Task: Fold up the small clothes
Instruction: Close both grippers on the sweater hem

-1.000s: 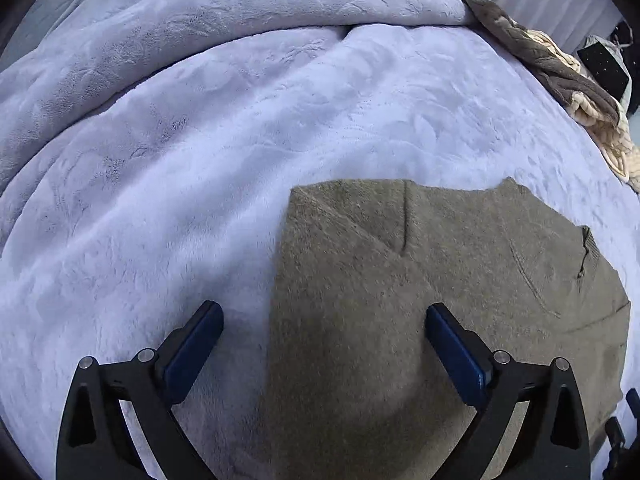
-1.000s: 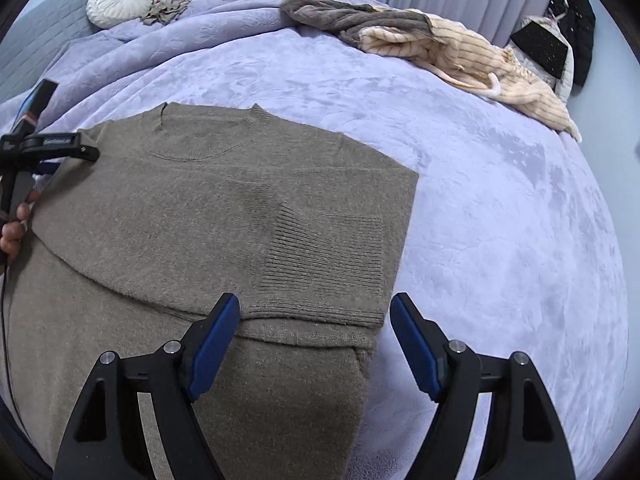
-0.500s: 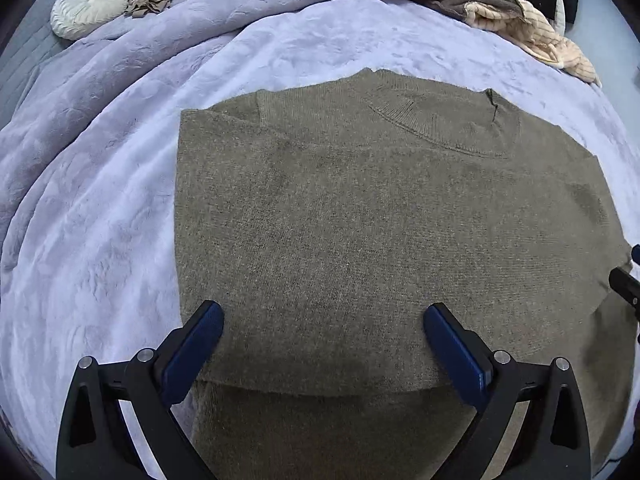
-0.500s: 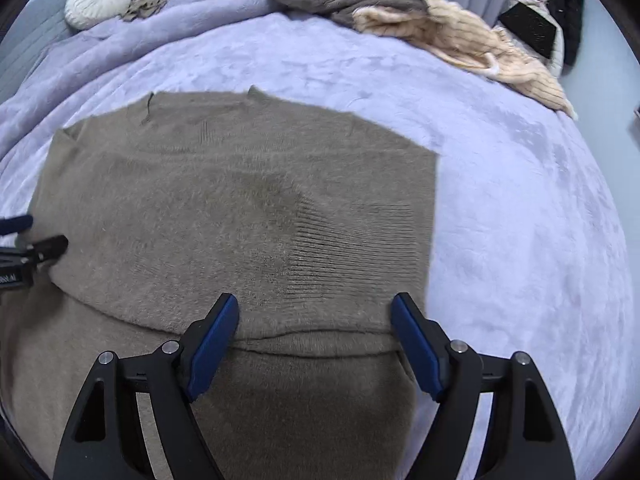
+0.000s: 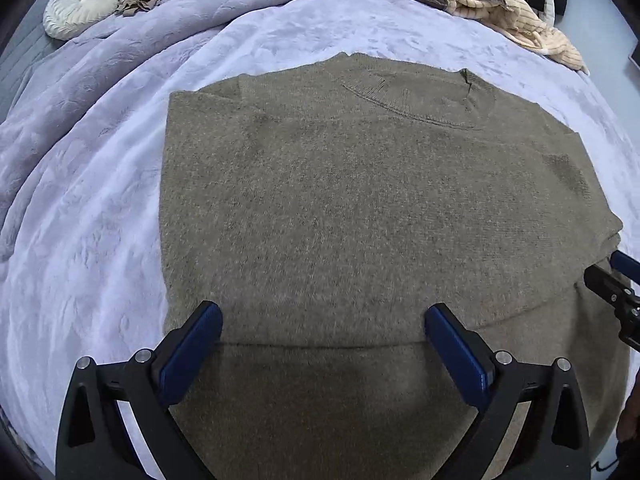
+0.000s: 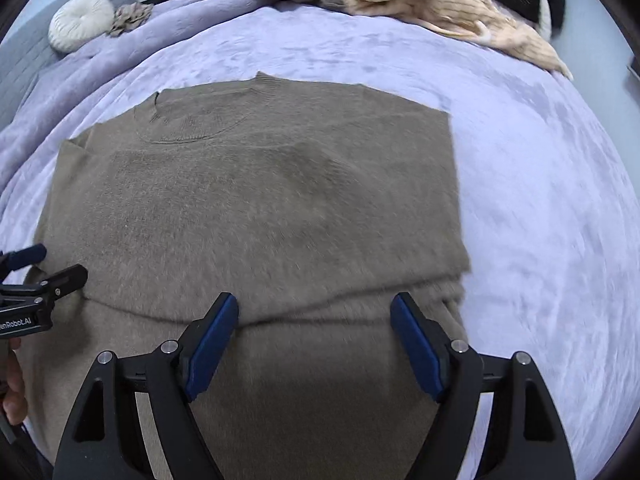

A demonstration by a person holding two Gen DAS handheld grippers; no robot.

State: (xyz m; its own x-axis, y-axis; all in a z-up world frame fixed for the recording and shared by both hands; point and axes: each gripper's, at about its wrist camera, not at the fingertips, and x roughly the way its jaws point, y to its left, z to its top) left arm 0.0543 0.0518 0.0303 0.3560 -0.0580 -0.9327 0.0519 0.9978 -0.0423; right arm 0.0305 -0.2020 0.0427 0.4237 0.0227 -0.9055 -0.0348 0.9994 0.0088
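Looking along the left gripper [image 5: 320, 330], jaws spread wide, nothing held; the left-wrist view alone catches the right gripper's blue tip and black frame at the right edge, over the sweater's right side. Right-wrist view shows the right gripper [image 6: 315, 316] also wide open and empty, and only here the left gripper [image 6: 40, 264] appears from the side at the left edge, with white lettering on its body and part of a hand [image 6: 12, 392] below it. That view is slightly motion-blurred on the right.

Olive-brown knit sweater [image 5: 360, 220] lies flat on the bed, neckline [image 5: 412, 100] away from the cameras, both sleeves folded in over the body so the outline is roughly rectangular. A ribbed cuff patch [image 5: 568, 172] shows near the right side. A horizontal fold edge [image 6: 340, 312] runs across the cloth right at both grippers' fingertips, with more sweater below it.

Lavender plush blanket [image 5: 100, 200] covers the bed, bunched at the far left. Round cream cushion [image 6: 80, 26] and a small tan crumpled cloth [image 6: 130, 16] sit far left. Brown and cream knit garments [image 6: 420, 4] are piled at the far edge, well apart from the sweater. Curtains behind.
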